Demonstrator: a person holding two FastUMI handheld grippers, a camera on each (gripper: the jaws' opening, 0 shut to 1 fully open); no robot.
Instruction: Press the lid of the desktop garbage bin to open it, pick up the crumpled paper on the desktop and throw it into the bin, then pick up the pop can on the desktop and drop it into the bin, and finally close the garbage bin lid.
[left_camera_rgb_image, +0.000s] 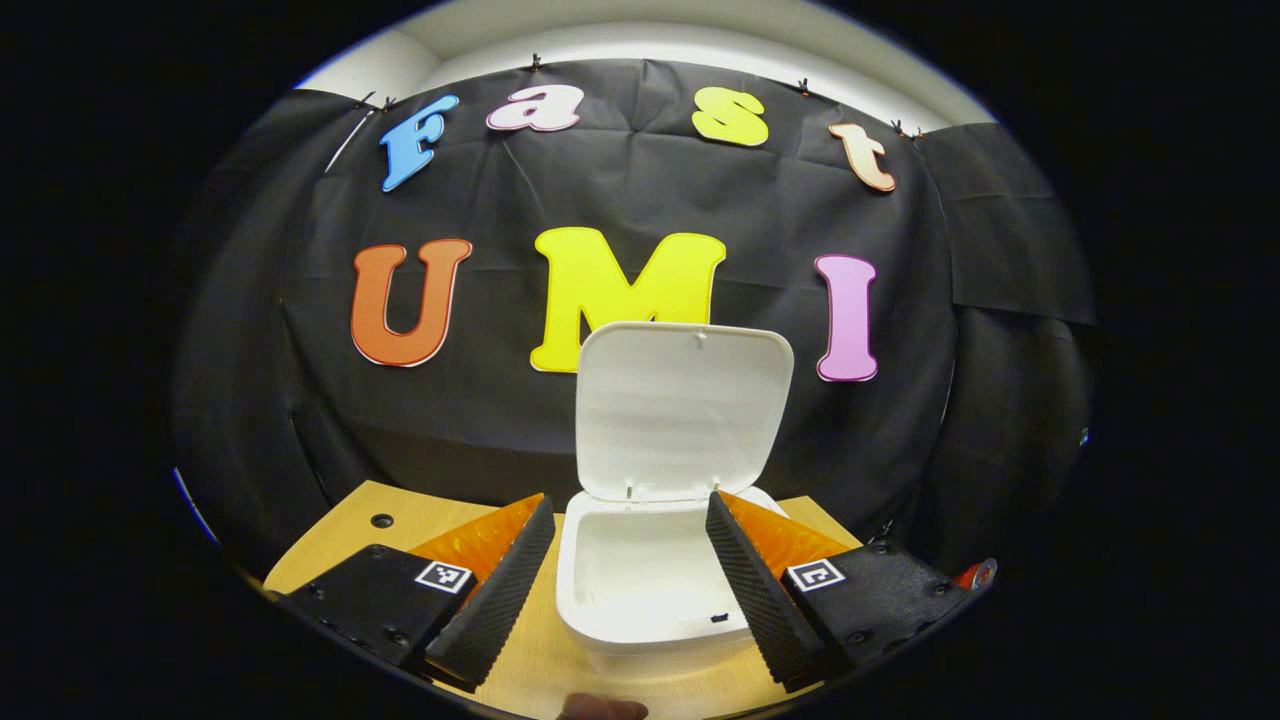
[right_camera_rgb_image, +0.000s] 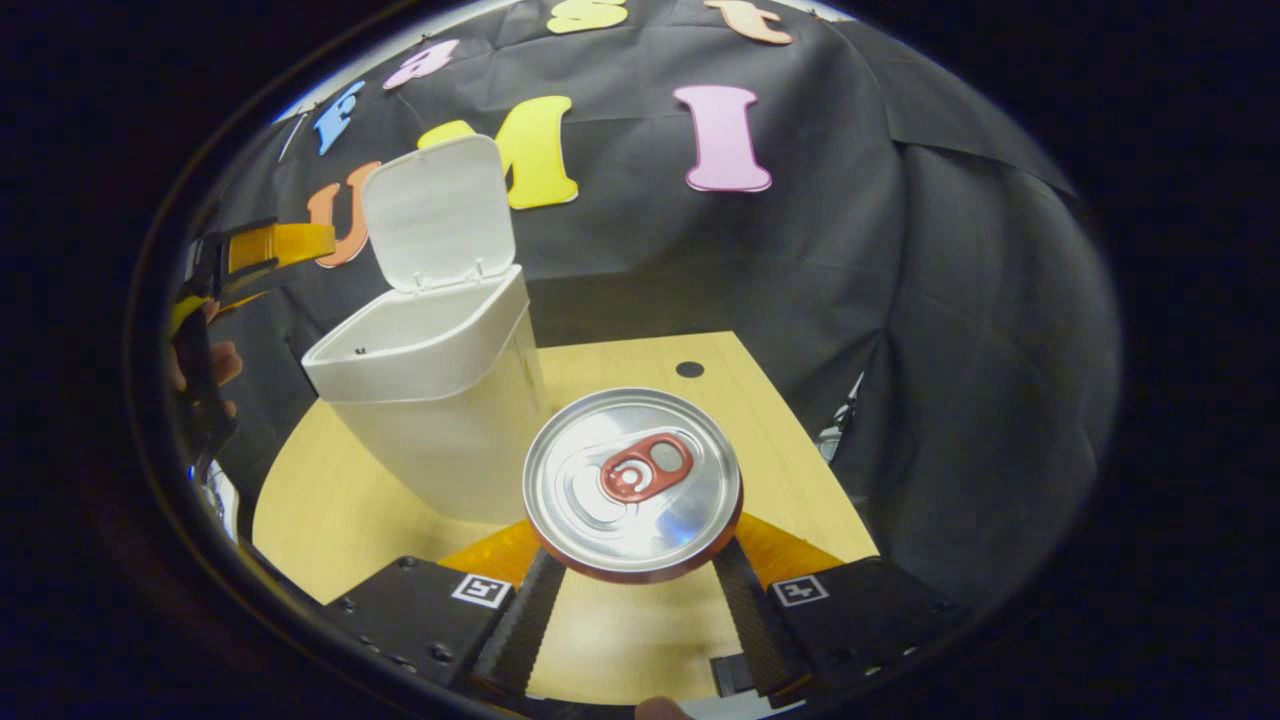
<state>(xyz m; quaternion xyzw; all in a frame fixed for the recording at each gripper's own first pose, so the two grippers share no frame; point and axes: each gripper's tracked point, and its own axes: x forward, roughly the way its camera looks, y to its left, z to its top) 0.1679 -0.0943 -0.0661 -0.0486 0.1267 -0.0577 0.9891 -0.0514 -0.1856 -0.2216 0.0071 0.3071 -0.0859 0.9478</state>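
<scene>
Bin (left_camera_rgb_image: 650, 590) lid (left_camera_rgb_image: 682, 408) up; left gripper (left_camera_rgb_image: 630, 580) spread wide before the bin, right gripper (right_camera_rgb_image: 632, 590) pinching the can (right_camera_rgb_image: 632, 485) near the bin's right side.

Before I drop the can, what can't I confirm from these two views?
- Paper in the bin: in the left gripper view the near rim cuts off the bottom; in the right gripper view the wall hides the inside.
- Grip on the can: in the right gripper view its top hides the sides and the right gripper fingertips.
- Can's height off the table: its base is hidden.
</scene>
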